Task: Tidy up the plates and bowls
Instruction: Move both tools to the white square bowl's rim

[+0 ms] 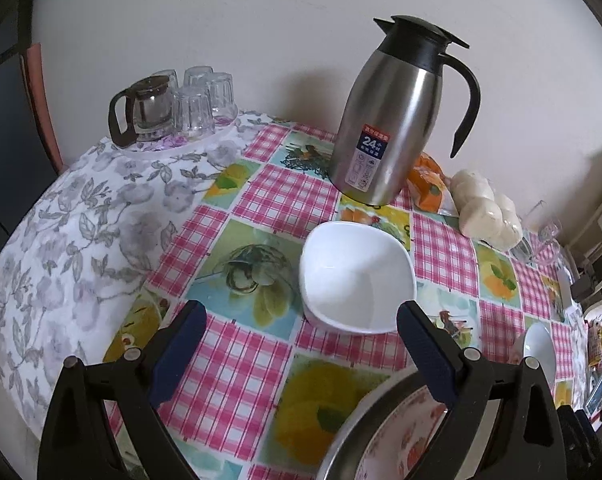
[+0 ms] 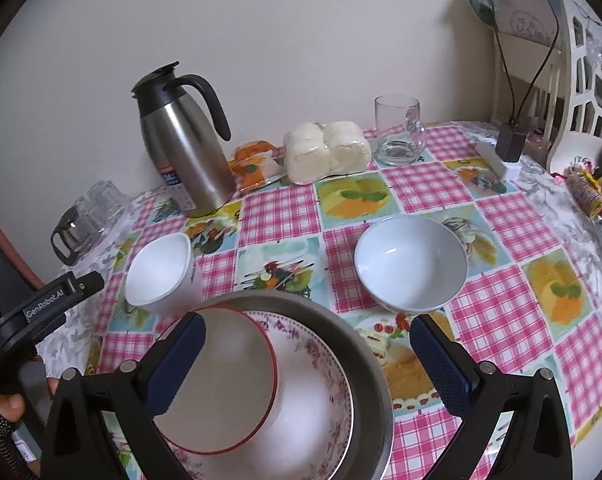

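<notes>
A white squarish bowl [image 1: 357, 276] sits on the checked tablecloth just beyond my open, empty left gripper [image 1: 301, 320]; it also shows in the right wrist view [image 2: 161, 272]. A round white bowl [image 2: 411, 262] sits to the right, seen edge-on in the left wrist view [image 1: 539, 346]. A steel basin [image 2: 365, 344] holds a floral plate [image 2: 321, 392] with a red-rimmed bowl [image 2: 225, 384] on it. My right gripper [image 2: 307, 354] is open above this stack. The basin's rim [image 1: 365, 420] lies under my left gripper's right finger.
A steel thermos jug [image 1: 389, 120] stands at the back by the wall. An orange packet [image 2: 253, 164], bagged buns [image 2: 327, 150] and a glass mug [image 2: 399, 130] stand beside it. A glass teapot with tumblers [image 1: 173, 106] sits far left. A white chair [image 2: 581, 92] is far right.
</notes>
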`<state>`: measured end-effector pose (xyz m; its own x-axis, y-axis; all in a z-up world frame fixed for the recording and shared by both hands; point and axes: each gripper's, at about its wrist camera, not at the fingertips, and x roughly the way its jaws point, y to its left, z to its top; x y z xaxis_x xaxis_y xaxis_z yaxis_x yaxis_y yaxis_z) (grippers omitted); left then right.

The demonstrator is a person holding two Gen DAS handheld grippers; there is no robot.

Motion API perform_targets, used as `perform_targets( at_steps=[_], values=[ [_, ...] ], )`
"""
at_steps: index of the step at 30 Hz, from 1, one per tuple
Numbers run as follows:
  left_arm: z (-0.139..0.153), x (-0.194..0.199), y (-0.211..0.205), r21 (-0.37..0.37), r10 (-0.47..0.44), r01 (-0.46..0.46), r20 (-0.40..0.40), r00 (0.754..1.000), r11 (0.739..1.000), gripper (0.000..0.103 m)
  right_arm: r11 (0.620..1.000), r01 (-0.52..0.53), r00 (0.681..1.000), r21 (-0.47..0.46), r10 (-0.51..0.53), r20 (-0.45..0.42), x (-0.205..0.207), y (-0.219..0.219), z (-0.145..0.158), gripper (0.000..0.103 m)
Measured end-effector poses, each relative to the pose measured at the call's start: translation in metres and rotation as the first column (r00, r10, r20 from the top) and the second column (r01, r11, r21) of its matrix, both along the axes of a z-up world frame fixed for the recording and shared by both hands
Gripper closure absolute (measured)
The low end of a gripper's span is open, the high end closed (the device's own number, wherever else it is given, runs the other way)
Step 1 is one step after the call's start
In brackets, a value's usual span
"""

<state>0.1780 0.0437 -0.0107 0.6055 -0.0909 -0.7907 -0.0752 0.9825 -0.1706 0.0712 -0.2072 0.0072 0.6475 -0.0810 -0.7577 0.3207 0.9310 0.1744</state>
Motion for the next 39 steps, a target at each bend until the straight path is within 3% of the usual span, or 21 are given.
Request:
perform_targets(
  at_steps=[5,12,15,20,23,26,32,37,39],
  values=[
    [-0.001,0.007,0.000,-0.003,-0.017,0.017,0.017,1.000,1.000,0.007,1.000,0.002,1.000,-0.010,-0.002,-0.004,0.011,0.004,0.007,0.000],
    [0.013,0.009,-0.001,0.054,-0.017,0.009,0.151,0.988,0.999,0.005,0.997,-0.054,0.998,-0.047,0.056,0.030,0.033,0.019,0.040,0.000],
    [0.015,0.014,0.004,0.037,-0.011,0.005,0.172,0.985,0.999,0.000,0.992,-0.099,0.993,-0.076,0.103,0.053,0.046,0.032,0.055,0.000],
    [0.014,0.023,0.016,-0.010,0.014,-0.013,0.170,0.985,1.000,0.000,0.987,-0.153,0.988,-0.054,0.154,0.010,0.070,0.057,0.056,0.000],
    [0.009,0.029,0.023,-0.047,0.017,-0.010,0.146,0.989,0.999,0.000,0.986,-0.155,0.987,-0.056,0.153,-0.045,0.084,0.069,0.046,0.000],
    [-0.001,0.039,0.027,-0.101,-0.011,0.019,0.081,0.997,0.995,0.000,0.986,-0.163,0.982,-0.031,0.159,-0.104,0.096,0.079,0.031,0.000],
    [-0.031,0.054,0.042,-0.241,0.006,-0.020,-0.060,0.998,0.970,0.000,0.990,-0.143,0.968,-0.013,0.137,-0.211,0.118,0.092,0.002,0.000],
    [-0.043,0.062,0.044,-0.273,0.006,-0.033,-0.100,0.995,0.961,0.000,0.990,-0.141,0.956,-0.013,0.133,-0.261,0.133,0.096,-0.012,0.002],
    [-0.048,0.066,0.043,-0.287,-0.002,-0.030,-0.112,0.994,0.958,0.001,0.989,-0.145,0.952,-0.016,0.135,-0.274,0.138,0.099,-0.015,0.008]
  ],
)
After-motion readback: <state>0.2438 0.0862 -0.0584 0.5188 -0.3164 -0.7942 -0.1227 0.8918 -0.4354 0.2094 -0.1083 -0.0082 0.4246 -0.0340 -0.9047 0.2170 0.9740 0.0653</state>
